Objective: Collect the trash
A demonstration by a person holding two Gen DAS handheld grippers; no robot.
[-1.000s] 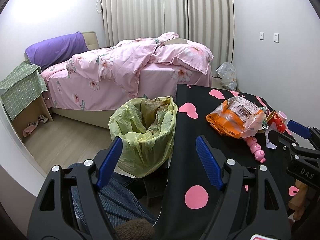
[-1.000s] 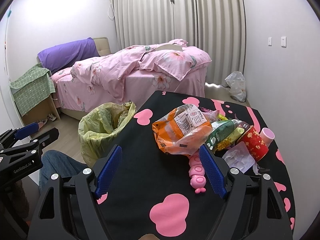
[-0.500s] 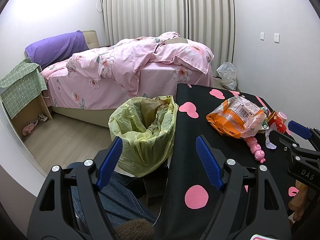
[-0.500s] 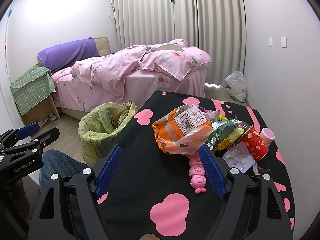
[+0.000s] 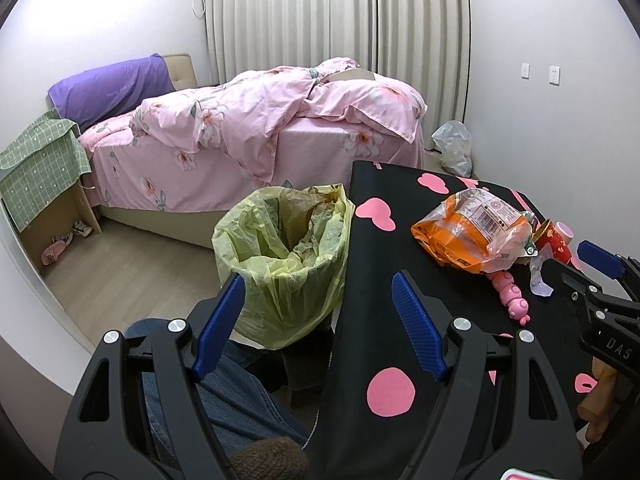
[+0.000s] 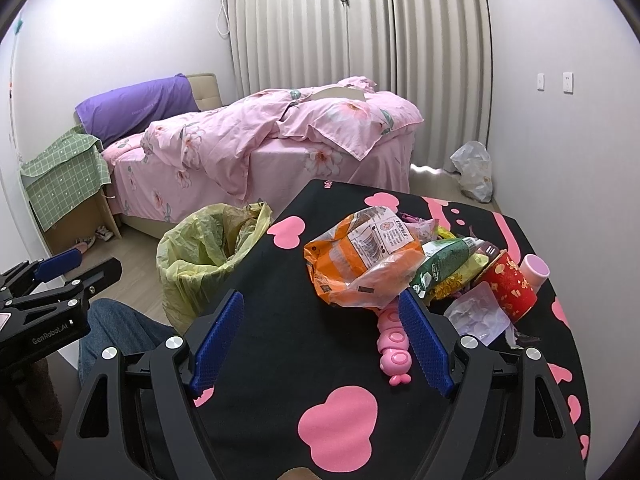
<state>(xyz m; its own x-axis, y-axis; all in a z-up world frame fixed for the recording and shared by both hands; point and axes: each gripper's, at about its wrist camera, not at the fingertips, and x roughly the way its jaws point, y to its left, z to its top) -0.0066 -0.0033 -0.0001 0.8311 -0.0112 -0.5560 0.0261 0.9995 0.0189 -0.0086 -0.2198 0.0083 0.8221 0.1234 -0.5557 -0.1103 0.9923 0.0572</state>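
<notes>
Yellow plastic lined the bin [image 5: 286, 256], which stood on the floor just beside the desk's [image 6: 304, 360] left edge, between desk and bed [image 6: 256, 152]. Its mouth was open upward, and crumpled brownish paper and film lay inside, below the rim.

On the desk, the trash sat in one heap toward the right side, well apart from the bin. An orange bag [image 6: 360, 264] lay nearest the bin, on its side with its label up; its long axis ran roughly from the bin side toward the far right corner. Touching it on the side away from the bin lay a green packet [image 6: 444, 266] and a yellow wrapper [image 6: 460, 280]. Beyond those, a red cup [image 6: 510, 288] lay tipped, with a pink cup [image 6: 534, 266] just beside it and a clear blister tray [image 6: 478, 314] in front. A pink toy [image 6: 394, 344] lay at the heap's near edge, its length pointing toward the cameras.

Black cloth between bin and heap was bare, as was the near strip of desk.

Both grippers were held off the surface with jaws spread wide and nothing between them: the left gripper [image 5: 318, 322] over the desk edge beside the bin, the right gripper [image 6: 320, 338] facing the orange bag. A denim-clad leg [image 5: 224, 400] showed below the bin.
</notes>
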